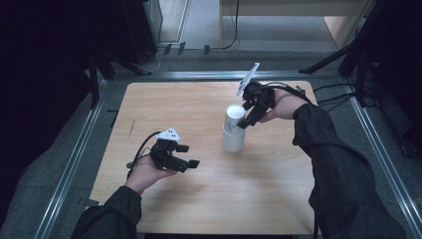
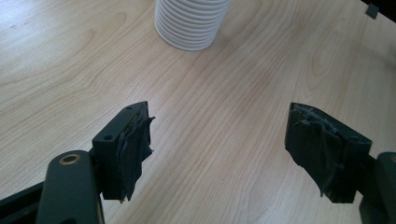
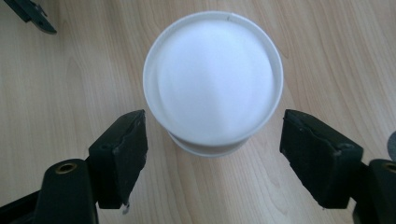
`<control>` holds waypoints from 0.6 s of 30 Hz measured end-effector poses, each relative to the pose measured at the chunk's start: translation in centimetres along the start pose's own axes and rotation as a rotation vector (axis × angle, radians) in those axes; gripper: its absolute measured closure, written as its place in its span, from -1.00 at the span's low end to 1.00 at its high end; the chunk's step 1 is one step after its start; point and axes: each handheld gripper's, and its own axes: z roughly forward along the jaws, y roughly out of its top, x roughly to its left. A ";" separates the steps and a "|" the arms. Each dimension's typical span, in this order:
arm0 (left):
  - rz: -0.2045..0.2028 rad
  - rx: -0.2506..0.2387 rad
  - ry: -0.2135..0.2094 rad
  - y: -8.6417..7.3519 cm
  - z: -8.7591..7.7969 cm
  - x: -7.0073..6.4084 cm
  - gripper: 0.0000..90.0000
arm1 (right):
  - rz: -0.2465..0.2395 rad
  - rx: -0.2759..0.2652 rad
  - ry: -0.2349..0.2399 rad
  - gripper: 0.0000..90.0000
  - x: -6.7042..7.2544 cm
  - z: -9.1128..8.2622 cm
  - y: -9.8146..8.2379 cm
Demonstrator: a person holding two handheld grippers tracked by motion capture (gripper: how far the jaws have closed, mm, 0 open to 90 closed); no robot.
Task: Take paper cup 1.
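A stack of white upside-down paper cups (image 1: 233, 130) stands on the wooden table (image 1: 209, 199), right of centre. My right gripper (image 1: 247, 121) hovers at the top of the stack from the far right, tilted down. In the right gripper view its jaws (image 3: 213, 120) stand wide on either side of the top cup (image 3: 212, 79) without touching it. My left gripper (image 1: 189, 156) is held low over the table to the left of the stack, open with nothing between its jaws (image 2: 217, 135). The ribbed base of the stack (image 2: 189, 23) lies ahead of it.
The table has metal rails along its left, far and right sides. Black stands and cables sit on the floor at the far left and right. Bare wood stretches across the near half of the table, between my two sleeves.
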 end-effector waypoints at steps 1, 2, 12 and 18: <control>0.002 0.002 0.001 0.0 0.0 0.0 -0.50 | 0.001 0.001 0.000 -0.47 -0.1 0.1 0.2; 0.002 0.002 0.001 0.0 0.0 0.0 -0.50 | 0.004 0.002 0.000 -0.47 -0.1 0.2 0.4; 0.005 -0.002 -0.003 0.0 0.0 -0.2 -0.50 | 0.007 0.022 0.008 -0.46 -0.3 0.8 1.9; 0.008 -0.002 0.000 0.0 0.0 -0.2 -0.50 | 0.016 0.028 0.032 -0.30 -0.3 0.8 2.4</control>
